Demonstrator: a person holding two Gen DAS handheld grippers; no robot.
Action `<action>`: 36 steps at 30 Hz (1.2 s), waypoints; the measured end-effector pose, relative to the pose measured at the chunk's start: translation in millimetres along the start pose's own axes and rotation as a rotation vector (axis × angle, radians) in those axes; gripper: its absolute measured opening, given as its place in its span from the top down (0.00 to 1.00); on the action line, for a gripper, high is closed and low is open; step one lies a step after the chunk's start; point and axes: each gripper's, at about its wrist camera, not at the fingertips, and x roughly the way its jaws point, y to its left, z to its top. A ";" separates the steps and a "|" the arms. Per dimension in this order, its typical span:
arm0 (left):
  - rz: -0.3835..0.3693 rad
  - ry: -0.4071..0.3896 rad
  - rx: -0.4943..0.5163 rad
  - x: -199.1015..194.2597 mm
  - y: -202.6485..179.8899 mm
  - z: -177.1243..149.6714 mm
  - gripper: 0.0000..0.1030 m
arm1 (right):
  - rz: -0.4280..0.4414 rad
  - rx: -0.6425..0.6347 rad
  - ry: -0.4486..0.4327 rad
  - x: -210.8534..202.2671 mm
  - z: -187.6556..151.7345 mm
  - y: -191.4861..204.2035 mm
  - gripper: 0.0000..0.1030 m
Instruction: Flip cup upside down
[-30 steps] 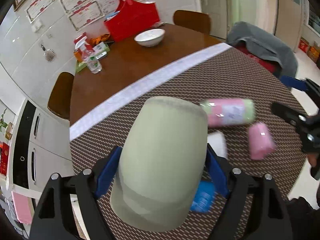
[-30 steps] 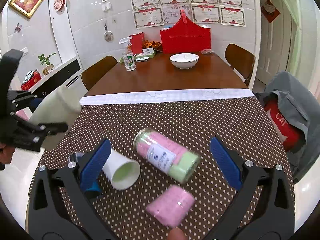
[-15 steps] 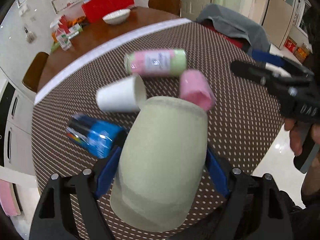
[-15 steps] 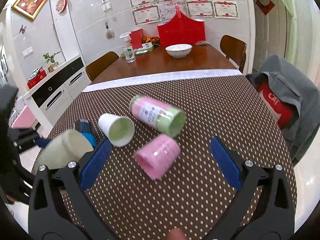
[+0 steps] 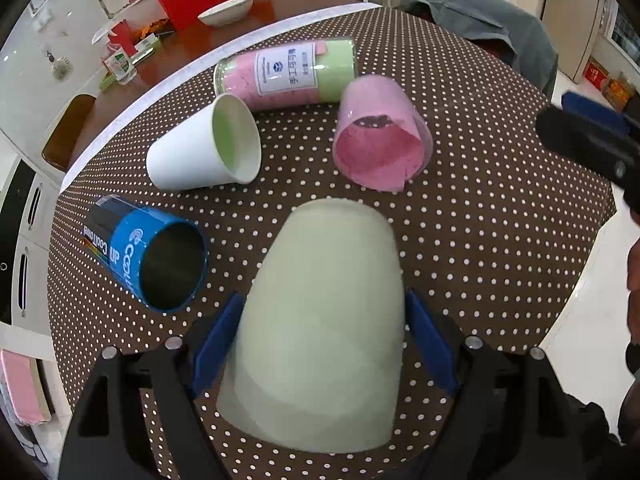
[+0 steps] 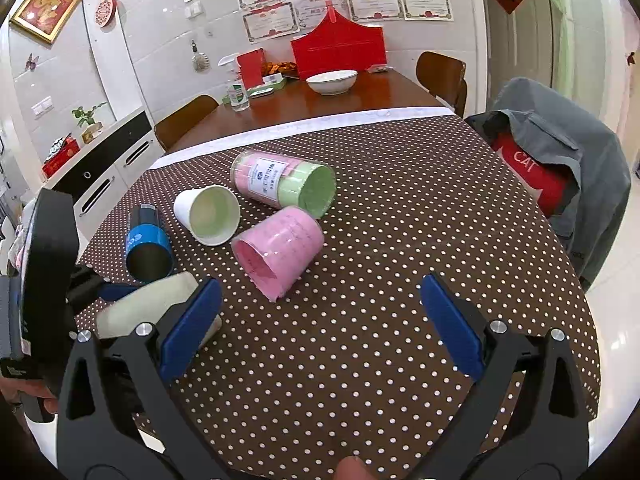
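Observation:
My left gripper [image 5: 320,344] is shut on a pale green cup [image 5: 324,320], its closed bottom pointing away from the camera and down toward the dotted tablecloth [image 5: 480,208]. In the right wrist view the same cup [image 6: 148,304] hangs at the table's near left edge, held by the left gripper [image 6: 100,292]. My right gripper [image 6: 320,320] is open and empty above the near part of the cloth. Its fingers show at the right edge of the left wrist view [image 5: 584,140].
Lying on their sides on the cloth are a white paper cup [image 5: 204,152], a pink cup [image 5: 380,136], a blue can [image 5: 148,256] and a clear tube of pink and green cups [image 5: 284,72]. A chair with a grey jacket [image 6: 560,152] stands at the right.
My left gripper has tipped the green cup forward and down toward the table, bringing the lying cups into closer view. My right gripper has drawn back slightly and stays open.

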 end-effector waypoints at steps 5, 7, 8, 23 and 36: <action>0.032 -0.034 0.009 -14.8 -4.9 2.5 0.21 | 0.011 0.003 0.003 -0.9 -5.1 4.8 0.06; 0.061 -0.067 0.018 -23.7 -7.8 0.1 0.20 | 0.015 0.002 0.000 -2.2 -6.9 7.0 0.06; 0.071 -0.082 0.018 -29.4 -9.4 1.5 0.17 | 0.017 0.001 -0.001 -2.8 -7.0 8.7 0.06; 0.199 -0.299 -0.103 -84.1 -12.9 -18.2 0.13 | 0.024 -0.048 -0.058 -23.8 -4.5 32.5 0.06; 0.267 -0.452 -0.189 -131.5 -3.2 -53.2 0.13 | 0.036 -0.096 -0.105 -43.7 -2.2 60.5 0.06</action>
